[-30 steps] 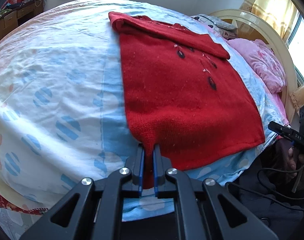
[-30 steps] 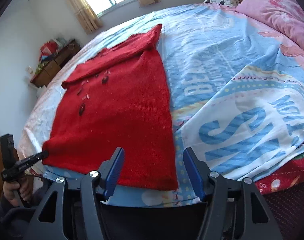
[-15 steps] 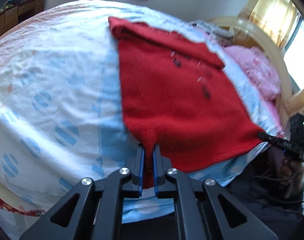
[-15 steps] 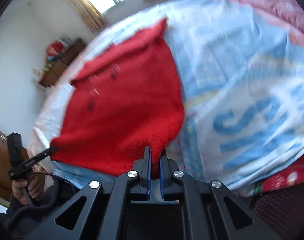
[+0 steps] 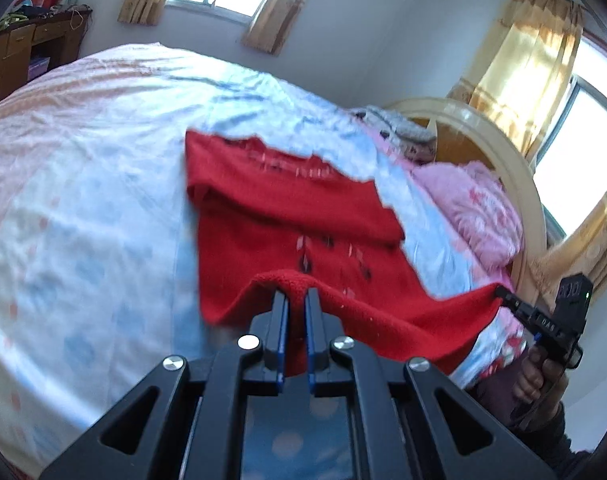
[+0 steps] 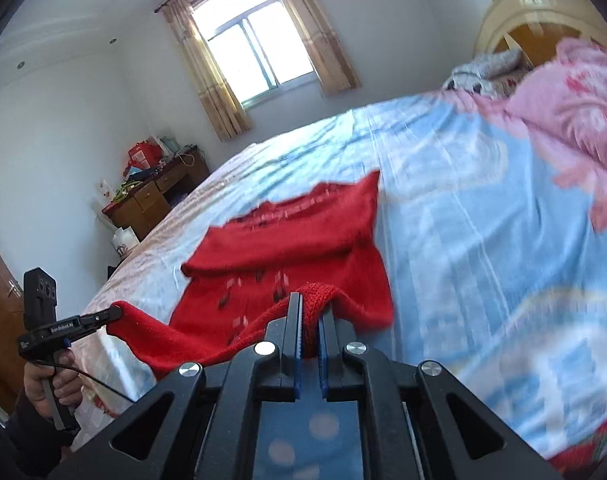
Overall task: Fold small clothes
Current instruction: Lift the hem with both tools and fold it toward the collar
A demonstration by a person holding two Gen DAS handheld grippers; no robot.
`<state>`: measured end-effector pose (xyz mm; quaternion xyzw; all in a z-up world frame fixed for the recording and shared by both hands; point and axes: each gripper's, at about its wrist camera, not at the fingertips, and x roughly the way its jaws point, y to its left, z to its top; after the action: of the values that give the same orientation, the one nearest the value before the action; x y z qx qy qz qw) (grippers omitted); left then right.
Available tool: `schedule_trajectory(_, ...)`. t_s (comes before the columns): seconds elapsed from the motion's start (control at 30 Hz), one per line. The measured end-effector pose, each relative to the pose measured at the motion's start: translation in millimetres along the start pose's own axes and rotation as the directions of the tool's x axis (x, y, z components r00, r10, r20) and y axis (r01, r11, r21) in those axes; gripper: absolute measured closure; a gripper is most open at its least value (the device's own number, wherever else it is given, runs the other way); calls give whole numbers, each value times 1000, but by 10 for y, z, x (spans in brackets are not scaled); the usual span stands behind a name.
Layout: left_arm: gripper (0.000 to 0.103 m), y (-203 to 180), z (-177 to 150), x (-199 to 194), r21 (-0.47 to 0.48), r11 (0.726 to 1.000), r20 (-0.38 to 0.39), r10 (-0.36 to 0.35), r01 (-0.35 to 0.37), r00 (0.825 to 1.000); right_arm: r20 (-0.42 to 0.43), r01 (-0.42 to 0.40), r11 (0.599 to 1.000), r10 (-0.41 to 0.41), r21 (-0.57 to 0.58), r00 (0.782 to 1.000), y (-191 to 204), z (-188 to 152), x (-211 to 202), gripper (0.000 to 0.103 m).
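Note:
A red knitted sweater (image 5: pixel 287 216) lies on the bed, its sleeves folded across the top; it also shows in the right wrist view (image 6: pixel 303 240). My left gripper (image 5: pixel 295 298) is shut on the near left corner of the sweater's hem. My right gripper (image 6: pixel 311 304) is shut on the near right corner of the hem. Both corners are lifted off the bed and the hem hangs stretched between the two grippers. In the left wrist view the right gripper (image 5: pixel 503 294) shows at the right; in the right wrist view the left gripper (image 6: pixel 117 312) shows at the left.
The bed has a light blue and white printed sheet (image 5: pixel 83 184). A pink quilt (image 5: pixel 475 212) and a cream headboard (image 5: pixel 515 160) are at the right. A wooden desk with clutter (image 6: pixel 155 196) stands by the far wall under a window (image 6: pixel 255 56).
My right gripper shut on the hem's right corner. Both grippers then lifted the hem off the bed and carried it forward over the sweater's body.

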<state>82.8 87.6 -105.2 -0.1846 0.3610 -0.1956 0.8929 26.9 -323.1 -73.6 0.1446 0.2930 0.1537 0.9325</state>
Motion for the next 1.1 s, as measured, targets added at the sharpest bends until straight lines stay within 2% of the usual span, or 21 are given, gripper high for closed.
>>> schedule_trajectory(0.27,95,60,709,221,-2,1000,109,15,-15,994,76,12,999,-10,-31,997,56,793,406,98)
schedule_trajectory(0.5,95,232,1201,476,-33,999,148,25,-21,989,91,36,999,-33,-28,995,48,1265,852,98)
schedule_trajectory(0.9,95,423,1718,1206,-19,996,95,93,-92,991,17,129,992,-129,5,992,-210,1713,1867,98)
schedule_trajectory(1.1,95,731,1759,1723,-53,987,28,152,-151,988,-89,182,983,-179,26,980,-438,1681,2500,98)
